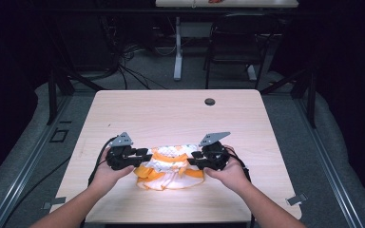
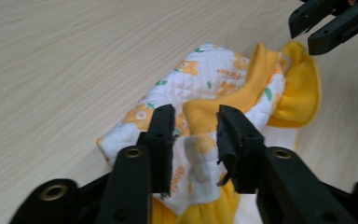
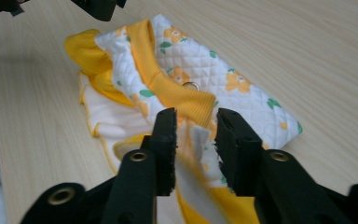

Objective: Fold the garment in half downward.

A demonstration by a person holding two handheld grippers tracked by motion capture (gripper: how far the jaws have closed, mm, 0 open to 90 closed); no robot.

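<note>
Small quilted garment (image 1: 171, 166), white with orange flowers and yellow trim, lying bunched on table (image 1: 171, 114) near person's edge, long axis running side to side. Left gripper (image 1: 145, 156) sitting at garment's left end, right gripper (image 1: 195, 160) at its right end, tips pointing inward at each other. Both about equally near. Both grippers standing parted, fabric lying between the jaws, pads not pressing it; nothing being held. Yellow ribbed band (image 2: 242, 95) crossing garment's top between them.

The garment's (image 2: 223, 84) near end is hidden behind the left tool (image 2: 196, 135), its lower edge cut off.
</note>
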